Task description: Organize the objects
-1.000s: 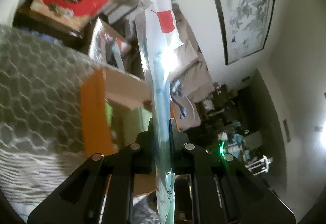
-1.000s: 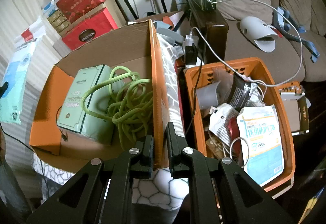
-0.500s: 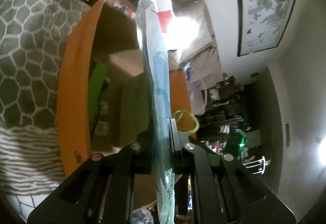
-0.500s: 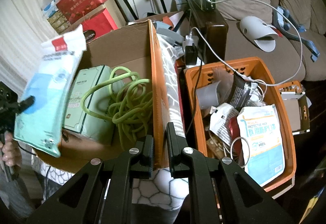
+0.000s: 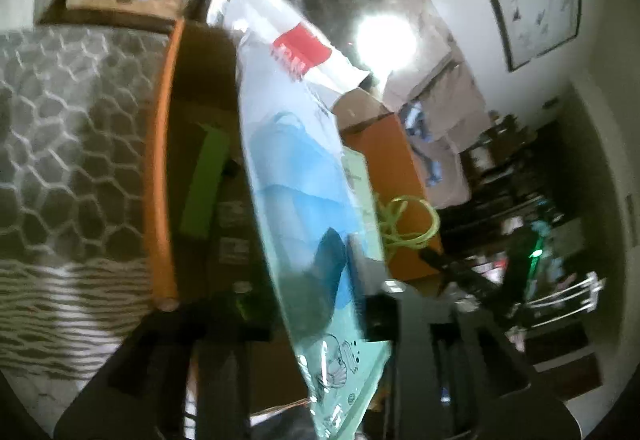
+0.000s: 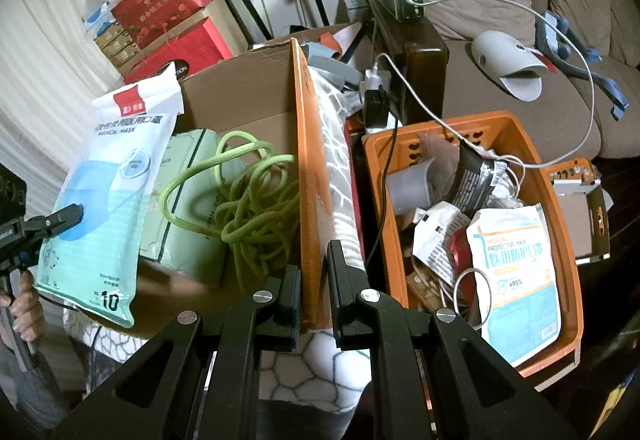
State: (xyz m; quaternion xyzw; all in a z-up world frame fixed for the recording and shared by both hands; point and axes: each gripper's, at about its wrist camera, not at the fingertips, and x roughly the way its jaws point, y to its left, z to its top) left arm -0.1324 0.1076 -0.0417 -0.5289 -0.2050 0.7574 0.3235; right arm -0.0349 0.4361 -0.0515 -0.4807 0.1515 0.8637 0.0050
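Observation:
My left gripper [image 6: 74, 214] is shut on a white and blue medical mask pack [image 6: 108, 192] and holds it upright over the left rim of the orange cardboard box [image 6: 308, 176]. In the left wrist view the mask pack [image 5: 296, 176] fills the middle and the left gripper [image 5: 316, 304] is blurred. The box holds a green cable coil [image 6: 240, 200] on a pale green package [image 6: 188, 208]. My right gripper [image 6: 314, 280] straddles the box's right wall with a narrow gap between its fingers.
An orange plastic basket [image 6: 560, 200] to the right holds another mask pack [image 6: 512, 272], a grey cup, wires and wrappers. Red gift boxes [image 6: 168, 16] stack behind the box. A brown sofa [image 6: 500, 0] with a lamp and cables lies at the back right.
The left gripper has carried the mask pack further right, over the box's left side, and the pack has turned more face-on. The right gripper has not moved.

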